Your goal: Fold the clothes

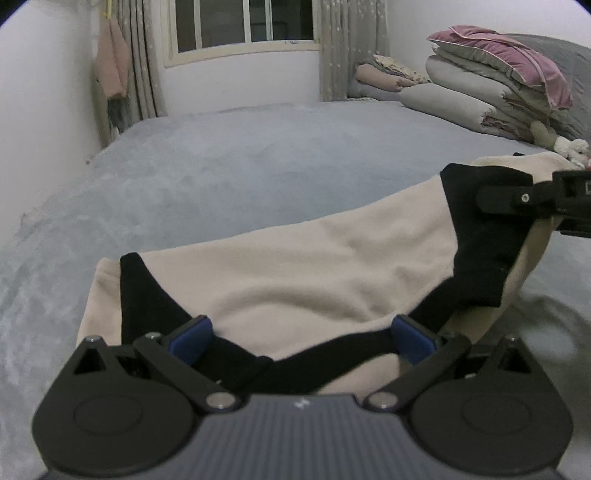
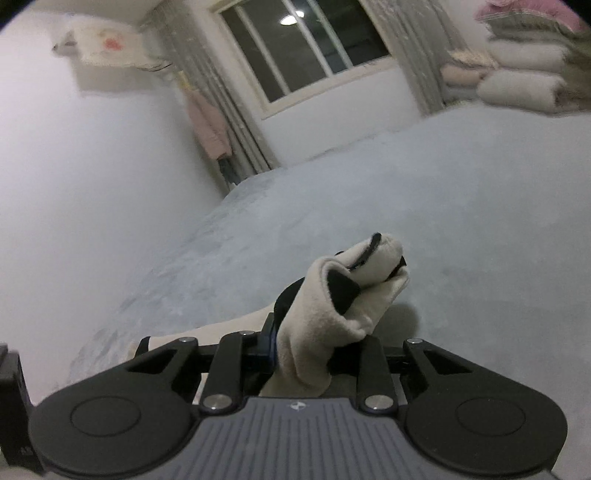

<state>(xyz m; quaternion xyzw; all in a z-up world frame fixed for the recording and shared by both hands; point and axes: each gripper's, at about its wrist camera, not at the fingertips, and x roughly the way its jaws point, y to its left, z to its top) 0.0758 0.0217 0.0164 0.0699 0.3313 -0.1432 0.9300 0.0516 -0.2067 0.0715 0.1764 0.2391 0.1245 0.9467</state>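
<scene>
A cream garment with black trim (image 1: 295, 266) lies spread on the grey-blue bed cover (image 1: 240, 166). In the left wrist view my left gripper (image 1: 301, 336) hovers low over its near edge, open, the blue pads (image 1: 190, 334) wide apart. A black strap of the garment runs between them, untouched by either pad. At the right edge my right gripper (image 1: 491, 201) holds the garment's black-trimmed far corner, lifted off the bed. The right wrist view shows that gripper (image 2: 303, 350) shut on a bunched cream fold of the garment (image 2: 343, 295), which sticks up past its fingers.
Folded quilts and pillows (image 1: 498, 85) are stacked at the back right of the bed, with a soft toy (image 1: 554, 142) in front of them. A white wall runs along the left. A curtained window (image 1: 243, 22) and a hanging pink cloth (image 1: 110, 62) are behind.
</scene>
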